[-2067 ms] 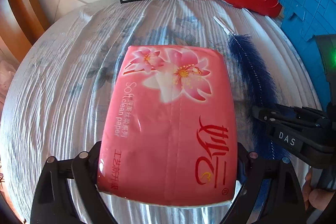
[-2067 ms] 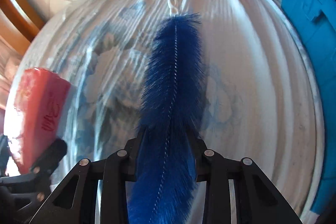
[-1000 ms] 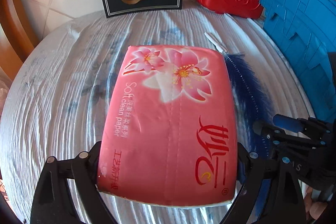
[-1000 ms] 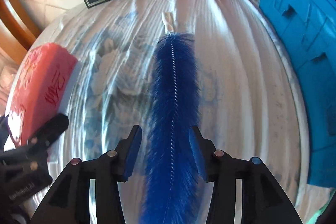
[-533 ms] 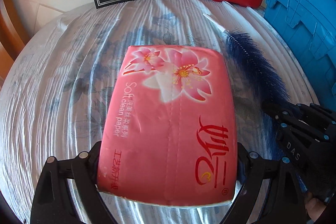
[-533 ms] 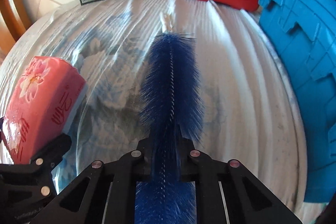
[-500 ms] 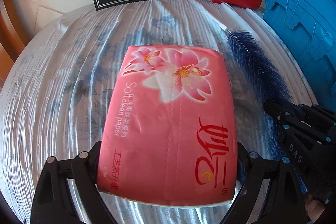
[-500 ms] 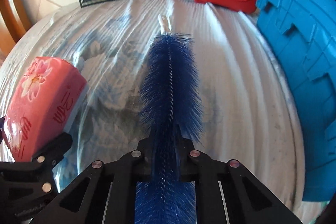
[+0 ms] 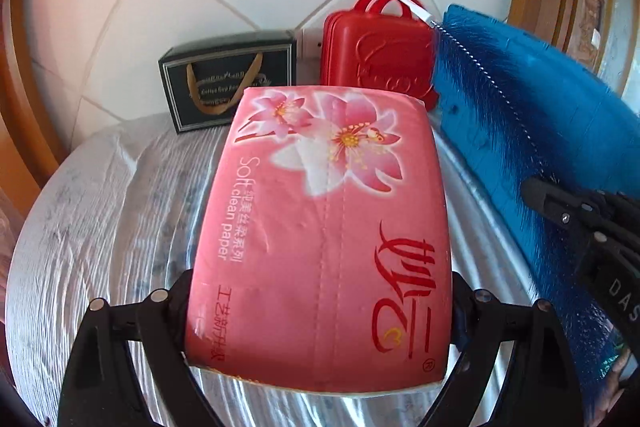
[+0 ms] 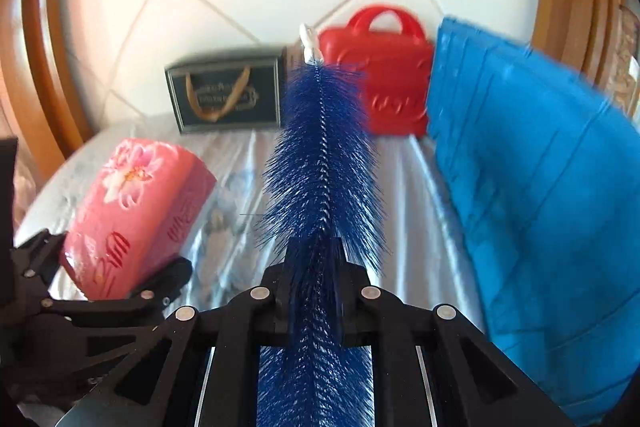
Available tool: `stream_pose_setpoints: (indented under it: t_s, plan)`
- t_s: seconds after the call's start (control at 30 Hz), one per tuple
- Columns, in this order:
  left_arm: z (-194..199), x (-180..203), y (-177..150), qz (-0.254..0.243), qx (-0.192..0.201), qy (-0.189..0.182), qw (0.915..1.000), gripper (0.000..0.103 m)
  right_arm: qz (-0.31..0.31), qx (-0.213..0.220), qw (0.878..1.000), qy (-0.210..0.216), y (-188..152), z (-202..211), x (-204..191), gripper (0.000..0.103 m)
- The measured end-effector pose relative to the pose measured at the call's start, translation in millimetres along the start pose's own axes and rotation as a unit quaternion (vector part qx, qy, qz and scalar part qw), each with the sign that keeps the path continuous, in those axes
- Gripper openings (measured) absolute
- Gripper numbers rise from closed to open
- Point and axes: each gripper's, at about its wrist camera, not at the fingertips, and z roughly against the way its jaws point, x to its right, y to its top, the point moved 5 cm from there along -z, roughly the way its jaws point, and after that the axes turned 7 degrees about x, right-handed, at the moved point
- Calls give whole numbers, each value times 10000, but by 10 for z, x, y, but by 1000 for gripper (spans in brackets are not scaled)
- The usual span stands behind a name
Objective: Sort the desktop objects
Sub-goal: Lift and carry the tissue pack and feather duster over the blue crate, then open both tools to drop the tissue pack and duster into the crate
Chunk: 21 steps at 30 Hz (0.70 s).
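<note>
My left gripper (image 9: 320, 291) is shut on a pink pack of tissue paper (image 9: 320, 227) with lily flowers printed on it and holds it above the table. The pack also shows at the left in the right wrist view (image 10: 136, 211). My right gripper (image 10: 316, 283) is shut on a dark blue bristle brush (image 10: 320, 163) with a twisted wire core and a white tip; the brush is lifted and points away from me. In the left wrist view the brush (image 9: 492, 99) slants up at the right, held by the right gripper (image 9: 560, 203).
A round table (image 9: 100, 207) under a shiny floral cover. At its back stand a black gift bag (image 9: 228, 79) and a red toy suitcase (image 9: 380, 47). A blue plastic crate (image 10: 540, 187) stands at the right. White tiled wall behind, wooden frames at both sides.
Both grippers have lifted their loads off the table and tilted up toward the wall. The right gripper closed on the brush about a second ago and has raised it.
</note>
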Motion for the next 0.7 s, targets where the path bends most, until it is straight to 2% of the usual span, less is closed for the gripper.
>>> stream_pose_setpoints:
  t_s: [0.2, 0.37, 0.57, 0.7]
  plan:
    - [583, 748, 674, -65, 851, -157, 9962, 91, -83, 815, 9966, 61, 723, 836, 534, 13]
    - [990, 1705, 1071, -56, 1449, -287, 9890, 91, -51, 1439, 9895, 136, 1167, 1458, 1333, 13]
    - [1105, 2894, 1335, -18, 1572, -651, 9854, 91, 69, 1633, 9865, -47, 1394, 1717, 2451, 14]
    - [869, 3421, 1390, -178, 1397, -533, 9886, 92, -18, 1562, 9876, -186, 1438, 1634, 3059, 14]
